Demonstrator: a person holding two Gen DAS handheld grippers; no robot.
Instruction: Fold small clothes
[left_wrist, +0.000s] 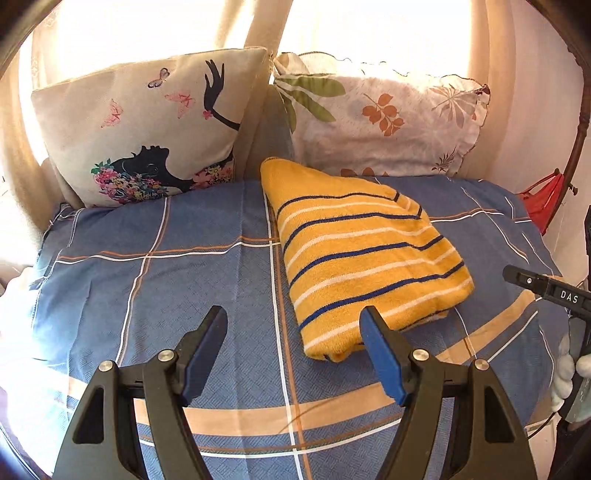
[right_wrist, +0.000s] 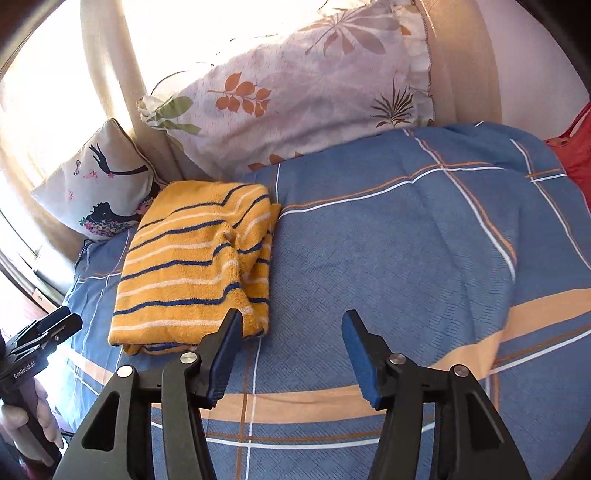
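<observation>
Left hand-held gripper (left_wrist: 293, 325) and right hand-held gripper (right_wrist: 291, 328) both spread open, empty, over bed (left_wrist: 207, 266). Folded striped garment (left_wrist: 362, 258) lies mid-bed, long axis running from grippers toward pillows (left_wrist: 384, 118).

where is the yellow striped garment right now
The yellow striped garment lies folded on the blue checked bedspread, just before the leaf-print pillow; in the right wrist view it sits left of centre.
</observation>
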